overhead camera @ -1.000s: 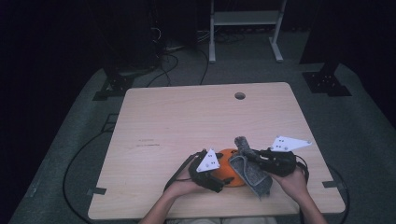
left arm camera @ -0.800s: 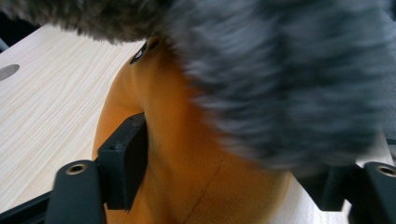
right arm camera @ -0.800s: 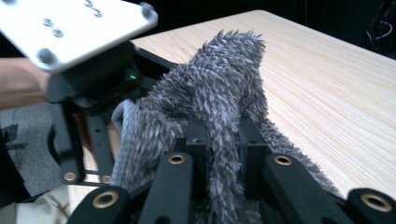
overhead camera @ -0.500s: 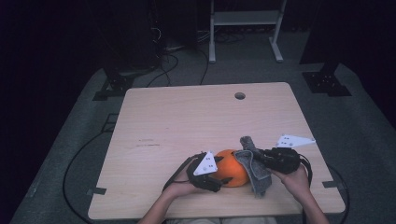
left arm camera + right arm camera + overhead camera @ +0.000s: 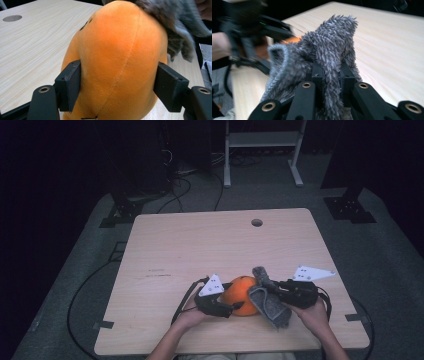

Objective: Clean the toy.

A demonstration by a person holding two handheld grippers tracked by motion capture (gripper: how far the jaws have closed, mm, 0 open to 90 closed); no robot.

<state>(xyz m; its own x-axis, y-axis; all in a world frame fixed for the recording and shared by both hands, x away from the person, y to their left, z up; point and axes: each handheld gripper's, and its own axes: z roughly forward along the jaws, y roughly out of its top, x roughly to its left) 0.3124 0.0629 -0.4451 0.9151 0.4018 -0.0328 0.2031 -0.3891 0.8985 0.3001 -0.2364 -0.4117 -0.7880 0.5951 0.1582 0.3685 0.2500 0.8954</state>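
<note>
Claw, left (image 5: 117,82): jaws have just been closing and now stand at a middling width against both flanks of the orange plush toy (image 5: 117,57), the black pads pressed into its pile on either side; toy between them, gripped. Claw, right (image 5: 331,72): jaws drawn tight, pinching a fold of the grey fuzzy sock (image 5: 322,50), whose open cuff gapes toward the toy. Location, high view: orange plush toy (image 5: 240,292) rests on the surface (image 5: 200,250) near its front edge, between the two hands; grey fuzzy sock (image 5: 270,305) lies just beside it on the right and touches it, one end draped over the toy's top. Change since a second ago: left claw (image 5: 227,309) was wider and stood off the toy; it has now taken hold, while the sock has been brought closer against the toy's side. Right claw (image 5: 272,289) unchanged in grip. Assessment: with the toy steadied by one hand and the sock held by the other, the work appears ready for drawing the sock over the toy; the cuff is not yet around it. Remainder of the surface: bare wood, one round cable hole (image 5: 257,222) at the far edge.
</note>
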